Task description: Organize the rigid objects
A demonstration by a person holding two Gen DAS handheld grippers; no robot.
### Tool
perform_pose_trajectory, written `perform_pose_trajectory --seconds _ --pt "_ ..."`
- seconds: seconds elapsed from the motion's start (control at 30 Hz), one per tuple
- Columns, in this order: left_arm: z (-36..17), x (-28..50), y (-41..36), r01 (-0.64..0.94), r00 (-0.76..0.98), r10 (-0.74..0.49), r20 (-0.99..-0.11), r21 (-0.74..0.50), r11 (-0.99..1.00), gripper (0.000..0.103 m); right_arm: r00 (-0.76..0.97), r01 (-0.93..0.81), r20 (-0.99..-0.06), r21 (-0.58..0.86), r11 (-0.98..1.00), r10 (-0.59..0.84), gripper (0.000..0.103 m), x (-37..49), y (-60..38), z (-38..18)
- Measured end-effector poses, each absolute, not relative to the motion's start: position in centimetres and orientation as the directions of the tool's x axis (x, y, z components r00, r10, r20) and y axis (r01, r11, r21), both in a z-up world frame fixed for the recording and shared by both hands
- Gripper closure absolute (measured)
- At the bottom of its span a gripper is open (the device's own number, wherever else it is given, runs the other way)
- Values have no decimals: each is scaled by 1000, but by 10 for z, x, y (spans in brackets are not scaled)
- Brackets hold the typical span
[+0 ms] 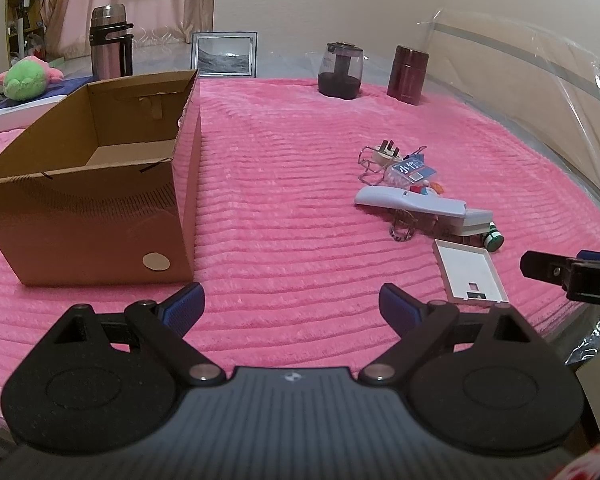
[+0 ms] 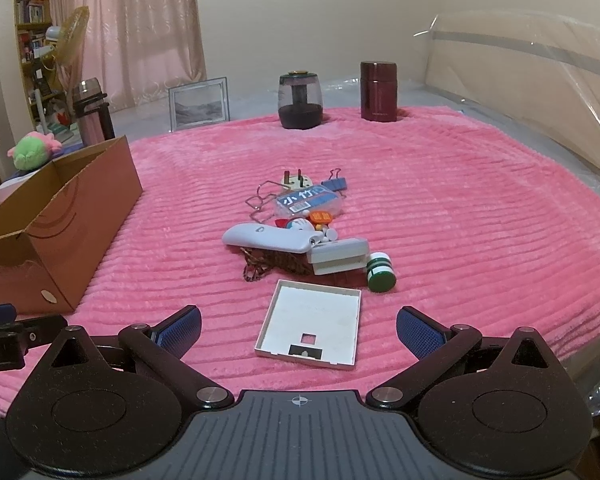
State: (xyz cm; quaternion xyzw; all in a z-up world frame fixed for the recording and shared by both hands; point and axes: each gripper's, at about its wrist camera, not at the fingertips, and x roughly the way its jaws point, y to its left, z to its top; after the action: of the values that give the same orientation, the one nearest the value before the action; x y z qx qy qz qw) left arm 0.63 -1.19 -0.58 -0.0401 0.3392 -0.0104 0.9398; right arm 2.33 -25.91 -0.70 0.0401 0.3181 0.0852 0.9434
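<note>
Brown cardboard box (image 1: 100, 184) looks empty (its floor is bare). The pile of small things (image 2: 300, 232) waits on the pink blanket (image 2: 460, 200). Left gripper (image 1: 292, 308) and right gripper (image 2: 298, 330) both gape wide, holding nothing.

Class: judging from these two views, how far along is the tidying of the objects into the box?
Done: nothing; the cardboard box looks empty. In hand: nothing; left gripper and right gripper are open. Left: the whole pile, including white tray, remote and green-capped bottle.
</note>
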Motion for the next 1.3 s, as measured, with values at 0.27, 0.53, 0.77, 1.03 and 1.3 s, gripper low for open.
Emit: perform_pose_trajectory --seconds 0.27,0.53,0.77,1.03,1.3 --pt "-13 13 -17 8 762 -57 -645 -79 997 11 783 -106 -599 136 985 167 2 24 -269 -19" --pt "-22 37 -26 47 753 -88 -652 -80 996 11 771 -80 -613 171 982 170 2 33 -271 -36" --pt "-33 68 -35 97 743 -126 -657 -81 992 11 759 -74 -625 197 978 184 2 54 -268 -54" --pt "-46 110 -41 168 723 -192 -663 -101 981 11 741 -79 -644 200 977 192 2 81 -262 -75" --pt "-56 143 -43 224 705 -245 -666 -119 967 11 731 -58 -661 190 980 171 3 102 -255 -93"
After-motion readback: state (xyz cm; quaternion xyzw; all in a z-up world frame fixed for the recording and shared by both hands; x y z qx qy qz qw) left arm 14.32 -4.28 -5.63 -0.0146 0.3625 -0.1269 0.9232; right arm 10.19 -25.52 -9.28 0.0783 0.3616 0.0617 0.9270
